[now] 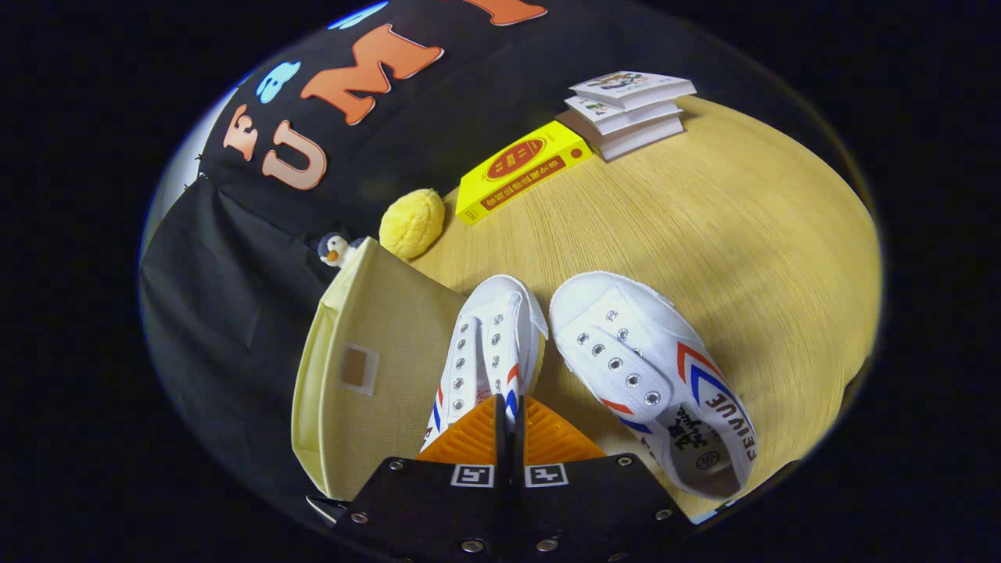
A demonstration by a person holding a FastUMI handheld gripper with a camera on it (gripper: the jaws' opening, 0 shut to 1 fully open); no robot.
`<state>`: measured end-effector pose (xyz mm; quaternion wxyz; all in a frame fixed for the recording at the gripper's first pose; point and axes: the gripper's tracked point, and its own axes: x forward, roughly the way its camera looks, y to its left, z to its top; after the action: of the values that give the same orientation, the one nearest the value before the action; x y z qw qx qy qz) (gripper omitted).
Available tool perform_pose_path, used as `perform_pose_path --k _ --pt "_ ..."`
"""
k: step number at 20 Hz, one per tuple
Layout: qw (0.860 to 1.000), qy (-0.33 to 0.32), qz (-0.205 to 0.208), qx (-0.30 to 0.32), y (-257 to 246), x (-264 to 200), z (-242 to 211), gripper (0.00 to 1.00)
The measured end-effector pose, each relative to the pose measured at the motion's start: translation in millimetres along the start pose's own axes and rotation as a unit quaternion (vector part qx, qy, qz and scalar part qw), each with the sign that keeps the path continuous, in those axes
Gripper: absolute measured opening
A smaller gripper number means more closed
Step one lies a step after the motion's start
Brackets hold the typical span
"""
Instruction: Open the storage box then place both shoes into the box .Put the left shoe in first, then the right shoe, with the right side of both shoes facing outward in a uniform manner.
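Observation:
My gripper (504, 403) is shut on a white canvas shoe (489, 344) with red and blue stripes. Both fingers pinch its side wall near the opening, and its toe points away from me. A second matching shoe (649, 375) lies flat on the wooden table (743, 234) just right of the fingers, with its opening toward me. A beige fabric storage box (375, 344) with a small label patch stands directly left of the held shoe and touches it or nearly so. I cannot tell whether the box is open.
Beyond the box sit a yellow plush ball (412, 223) and a small penguin toy (336, 250). A yellow book (520, 168) and a stack of books (629, 109) lie at the table's far side. The black cloth wall hangs behind the box.

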<state>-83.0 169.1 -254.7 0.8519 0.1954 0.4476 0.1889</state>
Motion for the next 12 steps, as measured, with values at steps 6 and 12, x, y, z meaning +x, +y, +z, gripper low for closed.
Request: perform_pose_path --k 6,12 --pt "0.997 -0.067 0.019 0.018 41 -45 42 0.0" --pt "0.991 -0.125 0.035 0.014 98 -75 68 0.0"
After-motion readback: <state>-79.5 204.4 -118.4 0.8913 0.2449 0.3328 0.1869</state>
